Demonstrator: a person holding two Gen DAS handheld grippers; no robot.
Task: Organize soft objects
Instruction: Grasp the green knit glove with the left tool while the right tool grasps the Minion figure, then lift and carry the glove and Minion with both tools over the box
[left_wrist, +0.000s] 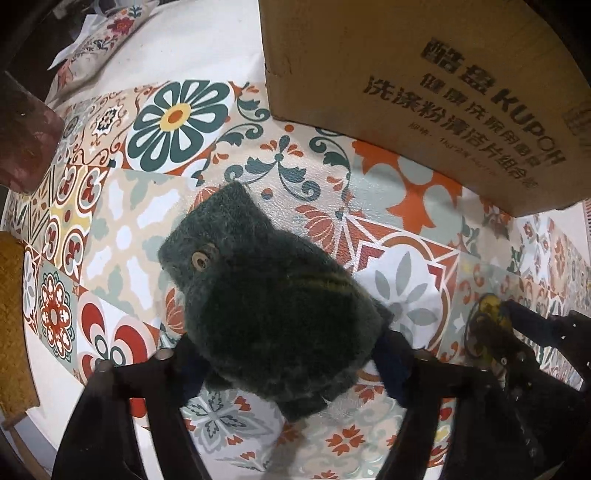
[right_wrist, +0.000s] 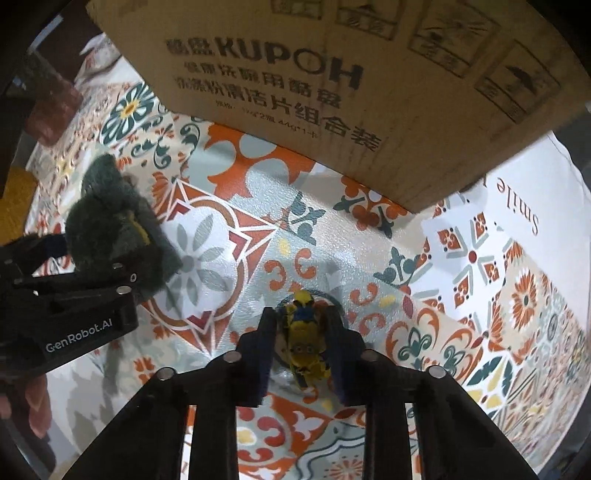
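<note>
Your left claw (left_wrist: 291, 354) pinches the dark green plush (left_wrist: 266, 295) just in front of the cardboard box (left_wrist: 424, 92), above the patterned counter (left_wrist: 406, 184); your right claw (right_wrist: 301, 343) pinches the yellow toy (right_wrist: 304, 339) nearby.

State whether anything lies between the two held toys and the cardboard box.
Nothing visible does. The left gripper holds the green plush, the right gripper the yellow toy; only bare patterned cloth separates them from the box.

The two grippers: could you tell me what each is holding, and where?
Left gripper clamps the dark green plush around its body; right gripper pinches the yellow toy by its sides.
</note>
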